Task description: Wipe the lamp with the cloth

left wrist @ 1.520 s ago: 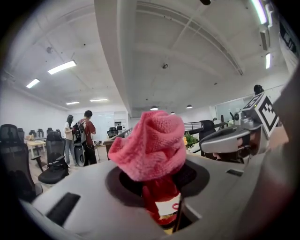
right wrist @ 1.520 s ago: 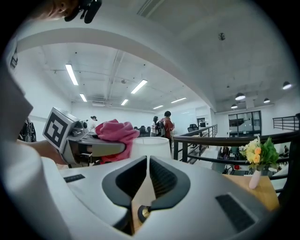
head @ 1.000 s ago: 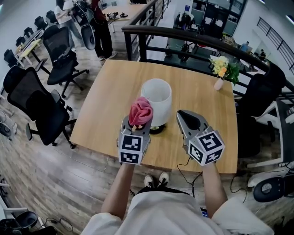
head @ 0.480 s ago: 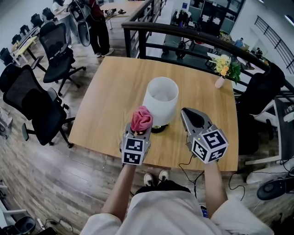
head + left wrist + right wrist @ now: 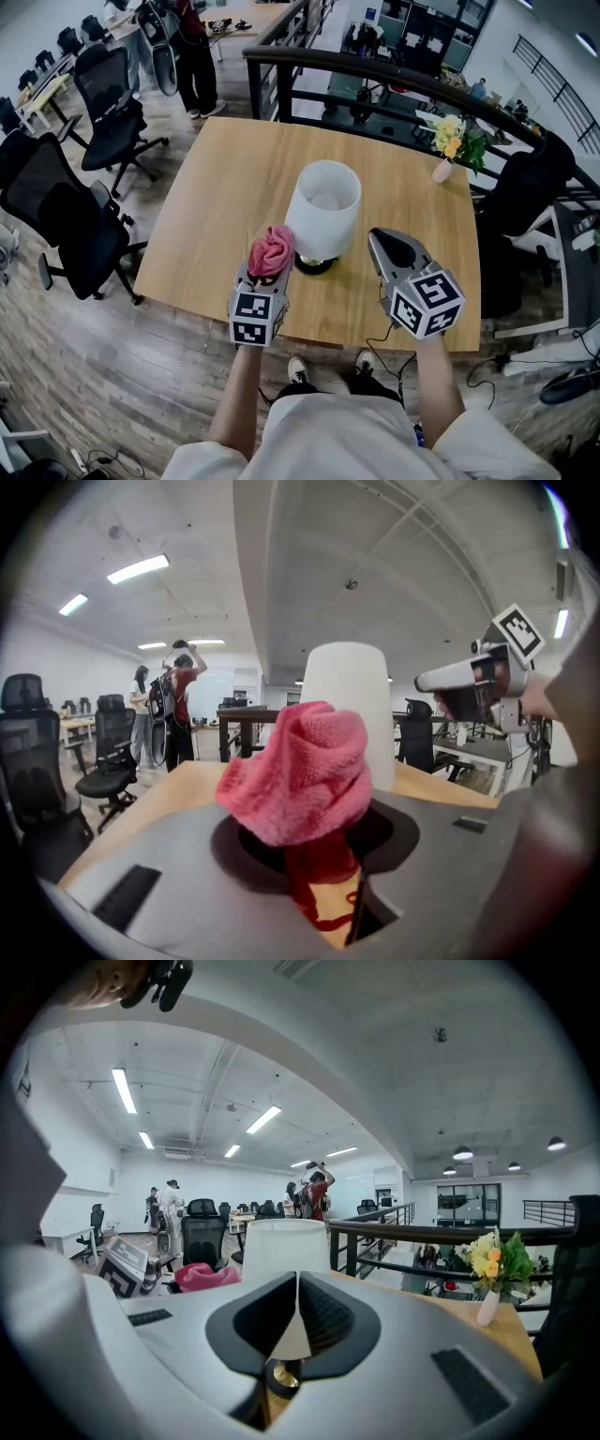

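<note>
A white lamp (image 5: pixel 324 210) with a cylindrical shade stands on a dark round base (image 5: pixel 312 265) near the middle of the wooden table (image 5: pixel 225 187). My left gripper (image 5: pixel 268 264) is shut on a bunched pink cloth (image 5: pixel 271 250), low and just left of the lamp's base. In the left gripper view the cloth (image 5: pixel 302 775) fills the jaws with the lamp shade (image 5: pixel 349 700) right behind it. My right gripper (image 5: pixel 389 247) is shut and empty, a little right of the lamp. From the right gripper view the shade (image 5: pixel 283 1246) and the cloth (image 5: pixel 206 1276) show ahead.
A small vase of yellow flowers (image 5: pixel 453 143) stands at the table's far right corner. Black office chairs (image 5: pixel 66 220) stand left of the table, a dark railing (image 5: pixel 375 70) runs behind it. People (image 5: pixel 192 47) stand far off at the back left.
My left gripper has dropped with the cloth from beside the shade's side to near the lamp's base. The right gripper has stayed put.
</note>
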Demonstrator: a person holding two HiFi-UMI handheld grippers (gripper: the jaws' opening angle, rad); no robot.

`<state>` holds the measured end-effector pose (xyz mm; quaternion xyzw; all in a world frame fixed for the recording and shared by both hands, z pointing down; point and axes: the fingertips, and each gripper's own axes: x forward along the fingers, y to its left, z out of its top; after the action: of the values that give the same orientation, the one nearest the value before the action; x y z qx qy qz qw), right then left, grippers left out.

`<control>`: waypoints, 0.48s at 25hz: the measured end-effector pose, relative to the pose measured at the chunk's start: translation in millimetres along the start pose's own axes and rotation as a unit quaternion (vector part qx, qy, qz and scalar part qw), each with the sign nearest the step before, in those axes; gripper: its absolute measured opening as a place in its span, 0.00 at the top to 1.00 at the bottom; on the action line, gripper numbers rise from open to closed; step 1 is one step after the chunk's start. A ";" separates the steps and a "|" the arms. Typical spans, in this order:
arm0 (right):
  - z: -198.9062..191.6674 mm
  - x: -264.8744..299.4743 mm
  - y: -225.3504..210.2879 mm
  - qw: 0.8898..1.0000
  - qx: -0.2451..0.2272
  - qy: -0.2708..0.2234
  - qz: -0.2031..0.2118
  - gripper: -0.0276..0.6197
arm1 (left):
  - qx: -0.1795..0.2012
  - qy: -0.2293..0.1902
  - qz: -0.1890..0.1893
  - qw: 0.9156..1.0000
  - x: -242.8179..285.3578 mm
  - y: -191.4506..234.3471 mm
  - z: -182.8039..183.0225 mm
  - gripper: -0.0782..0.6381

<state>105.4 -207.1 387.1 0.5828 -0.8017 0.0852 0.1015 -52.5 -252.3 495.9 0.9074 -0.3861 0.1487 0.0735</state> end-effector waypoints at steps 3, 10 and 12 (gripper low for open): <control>0.1 -1.0 0.5 1.000 0.001 -0.004 0.015 0.93 | 0.034 -0.031 0.014 0.999 -14.2 -3.0 39.8 0.65; 0.5 -5.4 -8.0 0.998 -0.006 -0.007 0.061 0.93 | 0.087 -0.096 0.050 0.990 -32.3 -26.5 121.9 0.65; 0.9 -7.8 -10.9 0.997 -0.008 -0.008 0.072 0.93 | 0.091 -0.085 0.065 0.990 -27.8 -27.9 124.7 0.65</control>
<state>118.0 -203.6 384.4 0.5233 -0.8431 0.0811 0.0938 -24.1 -245.1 368.4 0.8927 -0.4339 0.1102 -0.0517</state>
